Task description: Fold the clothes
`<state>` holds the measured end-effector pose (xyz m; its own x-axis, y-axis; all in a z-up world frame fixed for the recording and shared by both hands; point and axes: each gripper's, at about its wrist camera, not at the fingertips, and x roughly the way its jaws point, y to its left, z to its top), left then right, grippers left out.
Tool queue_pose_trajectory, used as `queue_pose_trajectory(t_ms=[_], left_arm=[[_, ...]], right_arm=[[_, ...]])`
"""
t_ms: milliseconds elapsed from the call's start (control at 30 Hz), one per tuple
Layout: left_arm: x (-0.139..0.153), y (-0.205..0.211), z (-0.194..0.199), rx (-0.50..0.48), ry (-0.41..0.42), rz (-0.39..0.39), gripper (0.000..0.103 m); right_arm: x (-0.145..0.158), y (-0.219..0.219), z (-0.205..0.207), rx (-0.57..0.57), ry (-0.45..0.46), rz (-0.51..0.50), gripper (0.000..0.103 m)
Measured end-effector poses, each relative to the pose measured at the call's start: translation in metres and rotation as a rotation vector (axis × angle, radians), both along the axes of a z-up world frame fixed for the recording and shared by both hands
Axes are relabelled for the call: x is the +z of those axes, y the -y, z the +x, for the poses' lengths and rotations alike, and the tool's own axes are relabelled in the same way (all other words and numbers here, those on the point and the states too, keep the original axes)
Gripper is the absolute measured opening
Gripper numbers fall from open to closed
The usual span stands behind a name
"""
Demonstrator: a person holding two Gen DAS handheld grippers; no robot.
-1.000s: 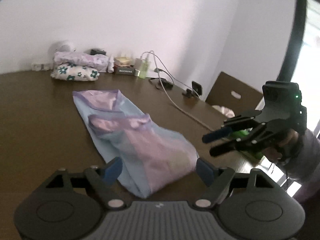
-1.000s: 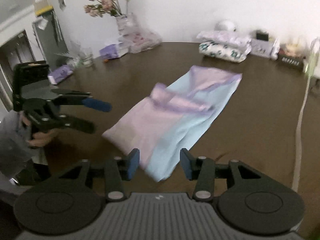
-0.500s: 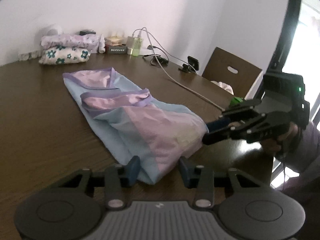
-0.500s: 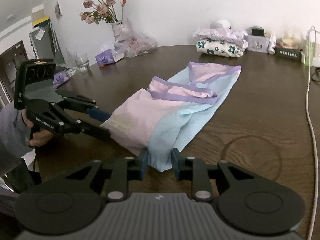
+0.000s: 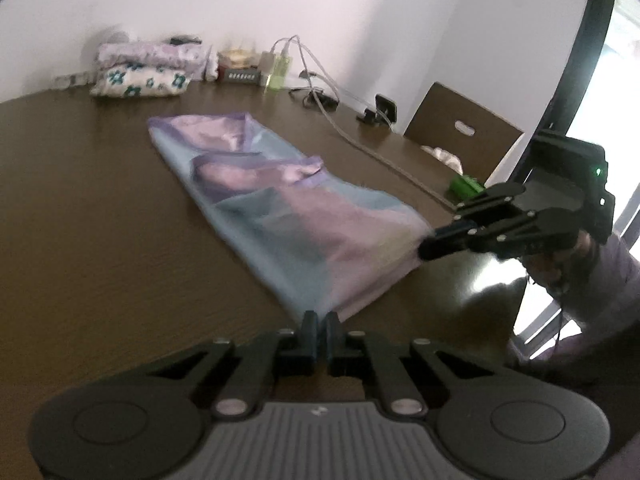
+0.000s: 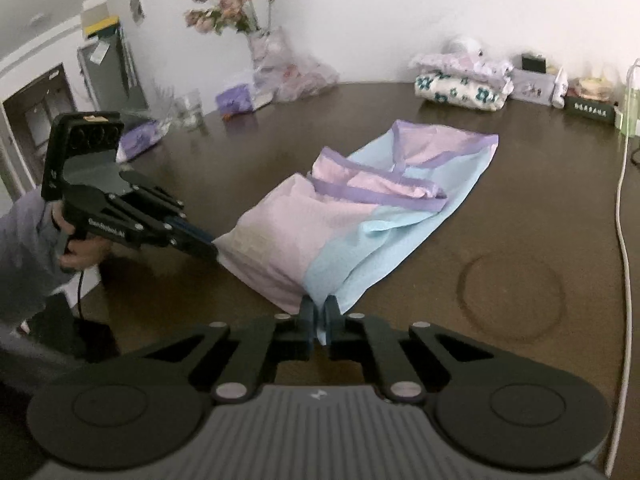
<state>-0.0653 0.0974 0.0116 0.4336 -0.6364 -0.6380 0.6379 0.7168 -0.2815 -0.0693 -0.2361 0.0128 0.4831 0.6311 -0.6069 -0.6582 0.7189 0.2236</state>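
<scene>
Clearly the garment (image 6: 360, 216), a pale blue and pink piece with purple trim, is laid out long on the dark counter (image 6: 540, 208), running from the near edge toward the far edge where the folded clothes (image 6: 460, 84) are stacked. Its sides and sleeves already lie turned inward, so it forms a narrow strip, which suits an end-to-end fold.

Each near corner of its hem is pinched. The left hand-held gripper (image 5: 320, 322) has its fingers (image 5: 309, 326) pressed together on the blue corner nearest its camera, and in the right wrist view it reaches in from the side to the pink corner. The right hand-held gripper (image 6: 319, 318) is likewise clamped on a hem corner, with a sliver of blue cloth between its pads (image 6: 307, 320). Holding both corners probably keeps the hem taut and square, so that it can be lifted and carried over toward the collar end without sagging in the middle.

A white cable (image 6: 622, 240) trails along the counter's right side, well apart from the cloth, and a vase of flowers (image 6: 240, 20) stands at the far left corner.
</scene>
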Motion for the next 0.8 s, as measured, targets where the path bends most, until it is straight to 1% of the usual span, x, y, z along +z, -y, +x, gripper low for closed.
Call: queue_pose_trajectory(t_ms=[33,67,100,133,167,200,233,267,300,333,367,400,433,467,533,600,633,667,700,733,767,800], left_arm=[[0.003,-0.003,-0.010,0.000,-0.011,-0.001,0.002],[0.009,-0.006,-0.018,-0.006,-0.003,-0.023,0.007],[0.016,-0.011,-0.026,-0.006,0.012,-0.057,0.012],[0.024,-0.015,-0.030,0.009,0.037,-0.117,0.027],[0.030,-0.013,-0.027,0.027,0.038,-0.159,0.053],[0.034,-0.010,-0.024,0.046,0.038,-0.191,0.063],[0.033,-0.001,-0.016,0.070,0.031,-0.194,0.072],[0.031,0.008,-0.008,0.092,0.018,-0.190,0.071],[0.026,0.019,0.002,0.112,-0.015,-0.166,0.071],[0.018,0.029,0.013,0.139,-0.048,-0.130,0.066],[0.011,0.036,0.020,0.163,-0.077,-0.098,0.052],[0.005,0.041,0.025,0.182,-0.096,-0.076,0.040],[0.002,0.041,0.025,0.188,-0.090,-0.081,0.028],[0.001,0.038,0.023,0.197,-0.081,-0.085,0.028],[0.001,0.030,0.012,0.230,-0.053,-0.100,0.028],[0.004,0.025,-0.002,0.211,-0.008,-0.130,0.036],[0.004,0.026,-0.009,0.204,0.013,-0.132,0.043],[0.002,0.028,-0.014,0.201,0.028,-0.128,0.047],[0.000,0.031,-0.016,0.201,0.029,-0.114,0.047],[-0.004,0.036,-0.015,0.202,0.015,-0.094,0.047],[-0.007,0.039,-0.014,0.204,0.005,-0.078,0.045],[-0.007,0.040,-0.015,0.208,0.007,-0.073,0.044]], right_arm=[[0.000,0.002,-0.007,0.011,-0.002,-0.010,0.014],[0.002,0.004,-0.013,0.019,0.005,-0.010,0.031],[0.004,0.007,-0.018,0.021,0.015,-0.005,0.041],[0.008,0.011,-0.020,0.003,0.031,0.020,0.053],[0.013,0.014,-0.018,-0.027,0.041,0.060,0.054],[0.016,0.017,-0.015,-0.059,0.046,0.098,0.054],[0.018,0.017,-0.008,-0.100,0.034,0.127,0.053],[0.019,0.017,-0.001,-0.137,0.021,0.150,0.052],[0.018,0.013,0.006,-0.158,0.004,0.151,0.051],[0.016,0.009,0.013,-0.179,-0.010,0.149,0.048],[0.016,0.003,0.017,-0.197,-0.010,0.135,0.047],[0.017,-0.004,0.021,-0.213,-0.005,0.116,0.047],[0.020,-0.011,0.023,-0.213,0.010,0.095,0.047],[0.025,-0.019,0.025,-0.206,0.037,0.074,0.047],[0.036,-0.040,0.033,-0.141,0.069,0.064,0.047],[0.034,-0.065,0.053,-0.070,0.043,0.038,0.047],[0.034,-0.078,0.063,-0.035,0.029,0.024,0.046],[0.032,-0.090,0.072,-0.006,0.017,0.004,0.038],[0.026,-0.098,0.080,-0.004,0.010,-0.029,0.032],[0.023,-0.098,0.083,-0.011,0.011,-0.023,0.017],[0.020,-0.099,0.087,-0.019,0.012,-0.018,0.005],[0.017,-0.099,0.091,-0.026,0.013,-0.012,0.002]])
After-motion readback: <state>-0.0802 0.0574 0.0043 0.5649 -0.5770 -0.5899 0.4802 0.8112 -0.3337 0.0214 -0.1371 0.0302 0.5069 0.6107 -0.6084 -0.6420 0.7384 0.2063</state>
